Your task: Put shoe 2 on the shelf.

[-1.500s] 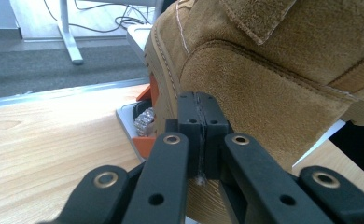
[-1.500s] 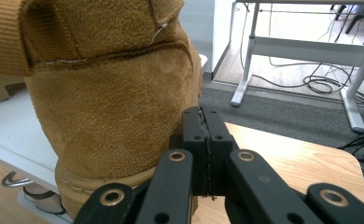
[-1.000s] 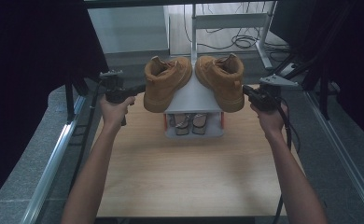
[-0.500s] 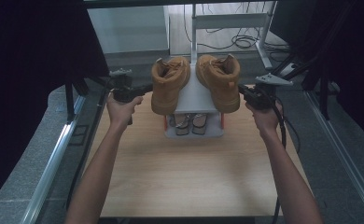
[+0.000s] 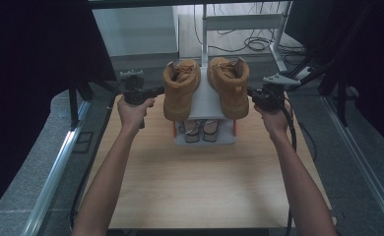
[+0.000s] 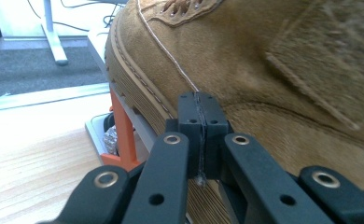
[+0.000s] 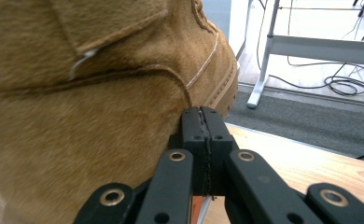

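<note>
At nine o'clock, left hand-held gripper (image 5: pixel 156 90) is pressing its closed jaws against the left boot (image 5: pixel 180 89). Both boots are sitting on the top shelf of the small rack (image 5: pixel 205 104) mid-surface (image 5: pixel 190 182); placement looks nearly done, straightening and withdrawal remaining. Right boot (image 5: pixel 229 85) at three o'clock is getting the same from the right hand-held gripper (image 5: pixel 253 93), jaws together. Count: two boots, one rack, two smaller shoes (image 5: pixel 200 131) below.

Boots (image 5: pixel 181 89) look like matt, napped tan suede; table (image 5: pixel 200 187) pale smooth wood grain; gripper (image 6: pixel 199 135) matt black plastic.
</note>
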`<state>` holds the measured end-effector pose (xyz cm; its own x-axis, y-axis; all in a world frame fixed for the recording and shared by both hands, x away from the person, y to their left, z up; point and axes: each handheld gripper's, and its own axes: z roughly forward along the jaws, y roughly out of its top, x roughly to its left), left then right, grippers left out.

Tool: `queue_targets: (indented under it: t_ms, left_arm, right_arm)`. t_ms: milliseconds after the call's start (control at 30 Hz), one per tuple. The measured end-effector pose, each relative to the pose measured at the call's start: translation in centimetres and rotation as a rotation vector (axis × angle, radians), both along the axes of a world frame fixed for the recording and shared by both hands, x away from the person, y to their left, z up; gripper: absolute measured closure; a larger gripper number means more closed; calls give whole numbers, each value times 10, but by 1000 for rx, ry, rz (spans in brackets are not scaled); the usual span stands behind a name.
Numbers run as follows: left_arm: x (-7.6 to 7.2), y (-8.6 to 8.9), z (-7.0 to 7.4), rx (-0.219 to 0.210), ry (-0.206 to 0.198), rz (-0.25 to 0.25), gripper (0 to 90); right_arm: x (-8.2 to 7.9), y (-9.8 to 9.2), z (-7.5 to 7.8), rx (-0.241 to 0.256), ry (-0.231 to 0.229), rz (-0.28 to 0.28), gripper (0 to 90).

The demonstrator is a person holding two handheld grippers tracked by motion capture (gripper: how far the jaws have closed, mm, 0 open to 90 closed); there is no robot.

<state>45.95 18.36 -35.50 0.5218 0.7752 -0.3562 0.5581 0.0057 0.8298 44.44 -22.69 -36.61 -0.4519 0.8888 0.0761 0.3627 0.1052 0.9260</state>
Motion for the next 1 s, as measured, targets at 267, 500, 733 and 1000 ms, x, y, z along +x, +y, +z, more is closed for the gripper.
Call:
queue_targets:
  t_ms: [267, 500, 733, 1000]
  left_arm:
    - [2, -8, -2, -2, 1, -6, 900]
    - [4, -13, -2, -6, 3, -6, 900]
    - [9, -16, -7, -28, 11, -3, 900]
    - [10, -23, -9, -45, 20, -17, 900]
  right_arm:
    - [9, 4, -2, 15, 2, 35, 898]
    - [20, 12, -2, -25, 2, -11, 897]
    - [24, 12, -2, -14, 15, -1, 899]
    - [23, 17, -3, -6, 15, 23, 899]
